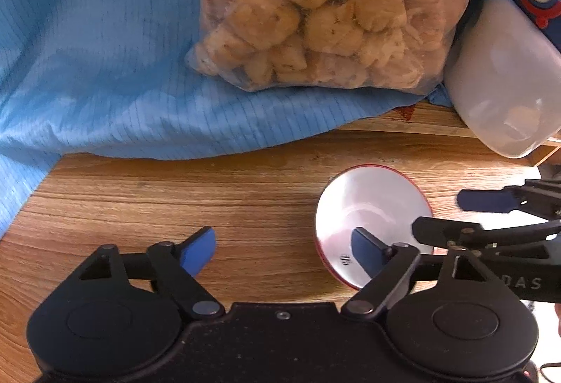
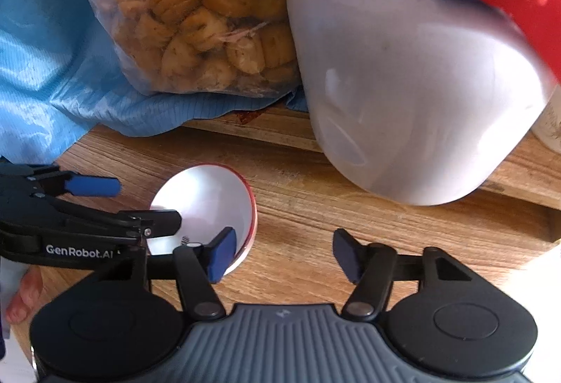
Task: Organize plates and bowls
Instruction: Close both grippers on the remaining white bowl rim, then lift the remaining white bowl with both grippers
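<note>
**Red-rimmed bowl sits between two spread grippers**

White inside, the small bowl (image 1: 368, 207) rests on the wooden surface (image 1: 175, 193), in front of a clear bag of biscuits (image 1: 329, 7) on blue cloth (image 1: 87, 67). The left gripper (image 1: 284, 253) and right gripper (image 2: 284, 253) flank the bowl, both spread wide and holding nothing. A pale plastic container (image 2: 413, 95) stands behind the bowl, beside the bag.

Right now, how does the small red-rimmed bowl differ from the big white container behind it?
The red-rimmed bowl is much smaller than the white container. The bowl is open, showing a white inside; the container carries a dark blue lid with red parts. The bowl sits on the wooden table between both open tools, while the container stands farther back beside the bag of snacks. Both have white, glossy surfaces.
</note>
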